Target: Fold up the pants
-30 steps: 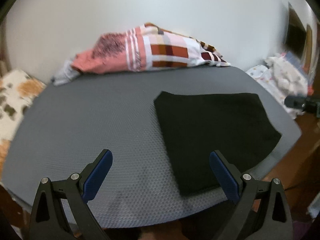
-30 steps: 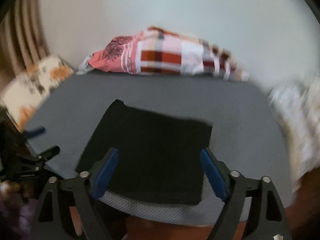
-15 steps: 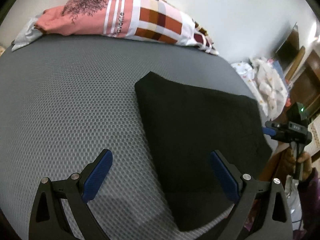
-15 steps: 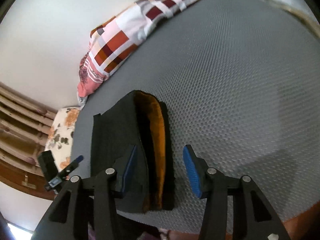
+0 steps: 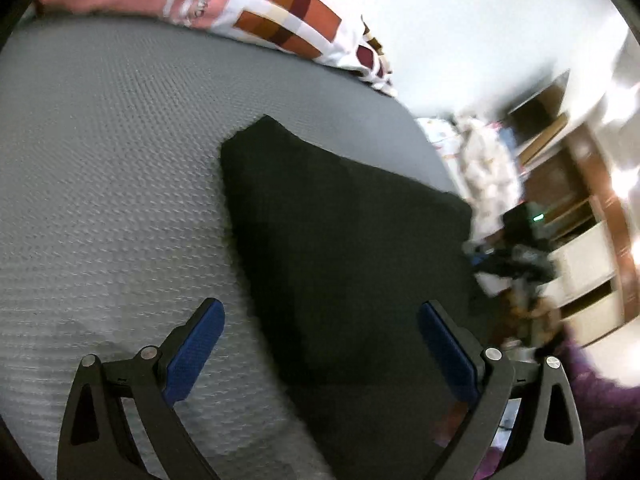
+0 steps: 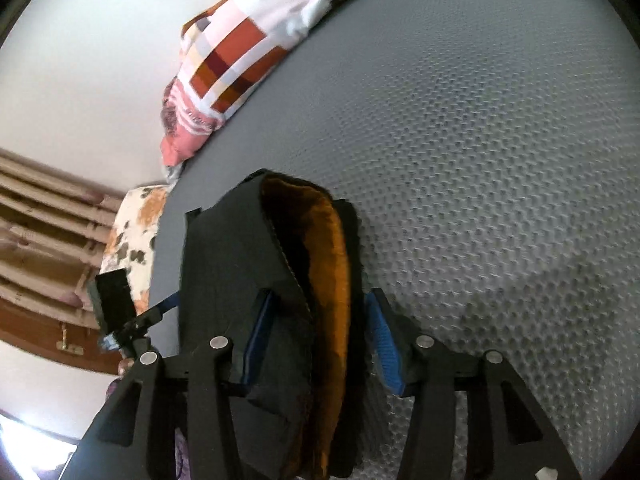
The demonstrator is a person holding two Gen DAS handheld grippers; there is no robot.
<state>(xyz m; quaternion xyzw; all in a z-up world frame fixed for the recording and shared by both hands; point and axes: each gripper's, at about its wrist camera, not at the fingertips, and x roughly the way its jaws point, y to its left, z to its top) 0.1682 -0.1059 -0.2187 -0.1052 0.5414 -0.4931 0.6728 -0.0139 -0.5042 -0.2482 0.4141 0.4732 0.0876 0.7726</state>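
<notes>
- Two grippers worked one pair of black pants (image 5: 344, 248), which lay in a folded block on the grey mesh mattress (image 5: 112, 168), toward the near edge and well apart from the patchwork bedding (image 5: 280, 20) at the wall side.
- Right gripper (image 6: 316, 336) sat at the pants' open end, its blue pads straddling the stacked layers where an orange lining (image 6: 332, 280) showed; the jaws stood narrowed around the bundle, though whether they had fully bitten could not be told.
- From that gripper the pants (image 6: 224, 280) ran straight ahead, long axis in line with the fingers.
- Left gripper (image 5: 320, 344) hovered with jaws spread wide and empty, its left pad over bare mattress, its right pad over cloth, so the pants' near side edge ran between them.
- Judged from this, the right hand was the nearer and better placed; the coming fold looked to turn on it carrying its end along that axis.
</notes>
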